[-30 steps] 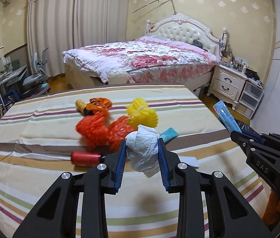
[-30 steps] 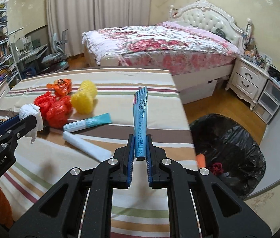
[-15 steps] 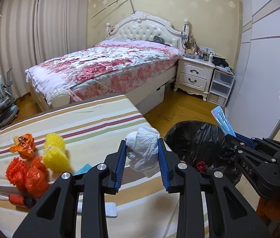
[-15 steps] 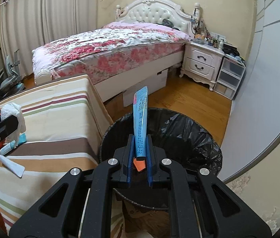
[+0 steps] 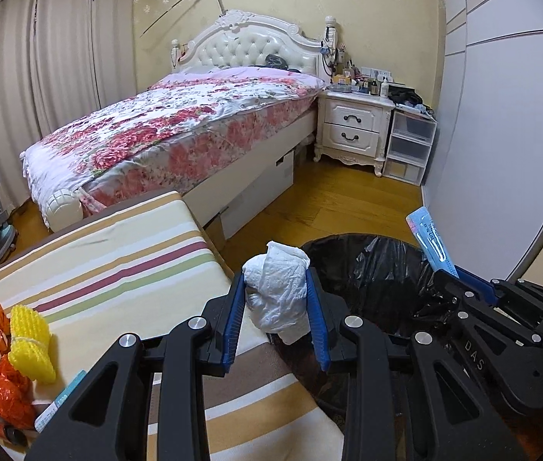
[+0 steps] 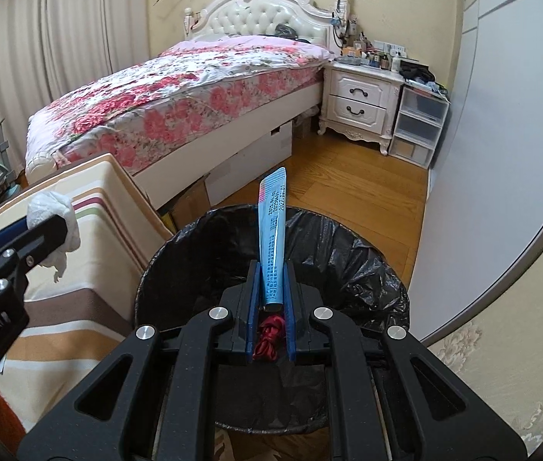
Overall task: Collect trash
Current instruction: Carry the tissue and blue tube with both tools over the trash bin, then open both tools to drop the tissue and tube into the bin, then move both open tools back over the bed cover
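Floral bed (image 5: 179, 126) behind, striped table (image 5: 125, 269) left. Black-lined bin (image 6: 348, 265) below right gripper (image 6: 271, 299), pinching blue tube (image 6: 273, 230) upright. Left gripper (image 5: 275, 307) clamps white tissue wad (image 5: 277, 292) over table edge beside bin. Yellow (image 5: 31, 340), orange netting (image 5: 0, 388) on table.

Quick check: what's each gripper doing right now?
Left gripper: shut on the crumpled white tissue.
Right gripper: shut on the blue tube, above the black-lined trash bin.

blue tube (image 6: 272, 246) lower end hidden between pads; bin (image 6: 367, 265) bottom cut off.
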Demonstrator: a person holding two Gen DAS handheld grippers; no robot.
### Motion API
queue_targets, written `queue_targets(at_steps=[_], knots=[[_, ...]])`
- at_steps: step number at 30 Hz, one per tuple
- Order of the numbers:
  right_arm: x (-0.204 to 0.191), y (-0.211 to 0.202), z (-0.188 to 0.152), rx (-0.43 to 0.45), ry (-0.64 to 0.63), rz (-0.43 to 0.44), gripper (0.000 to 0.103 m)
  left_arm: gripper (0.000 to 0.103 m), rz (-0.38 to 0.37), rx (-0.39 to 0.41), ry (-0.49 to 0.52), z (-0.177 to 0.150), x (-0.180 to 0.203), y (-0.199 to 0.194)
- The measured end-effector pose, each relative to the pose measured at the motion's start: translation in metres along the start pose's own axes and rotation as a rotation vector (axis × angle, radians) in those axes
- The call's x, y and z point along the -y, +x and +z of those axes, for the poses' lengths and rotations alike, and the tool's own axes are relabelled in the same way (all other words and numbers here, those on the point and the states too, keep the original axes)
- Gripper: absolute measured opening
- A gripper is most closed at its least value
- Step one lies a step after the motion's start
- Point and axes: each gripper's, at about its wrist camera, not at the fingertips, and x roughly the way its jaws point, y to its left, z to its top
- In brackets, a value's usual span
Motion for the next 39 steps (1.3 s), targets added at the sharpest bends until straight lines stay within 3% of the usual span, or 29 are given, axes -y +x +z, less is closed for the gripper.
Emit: queue_targets(at_steps=[13, 16, 20, 22, 39], knots=[[0.014, 0.015, 0.005, -0.012, 0.037, -0.015, 0.012, 0.033, 0.014, -0.056, 0.039, 0.001, 0.015, 0.031], [0.018, 0.016, 0.006, -0.004, 0.049, -0.028, 0.016, 0.044, 0.018, -0.071, 0.036, 0.0, 0.015, 0.035], [0.022, 0.017, 0.006, -0.002, 0.067, -0.035, 0.036, 0.062, 0.021, -0.065, 0.031, -0.001, 0.015, 0.034], [0.023, 0.017, 0.006, -0.002, 0.073, -0.04, 0.037, 0.07, 0.026, -0.056, 0.028, -0.001, 0.015, 0.033], [0.014, 0.001, 0.007, 0.021, 0.073, -0.039, 0.059, 0.077, 0.085, -0.049, -0.036, -0.006, -0.012, 0.008]])
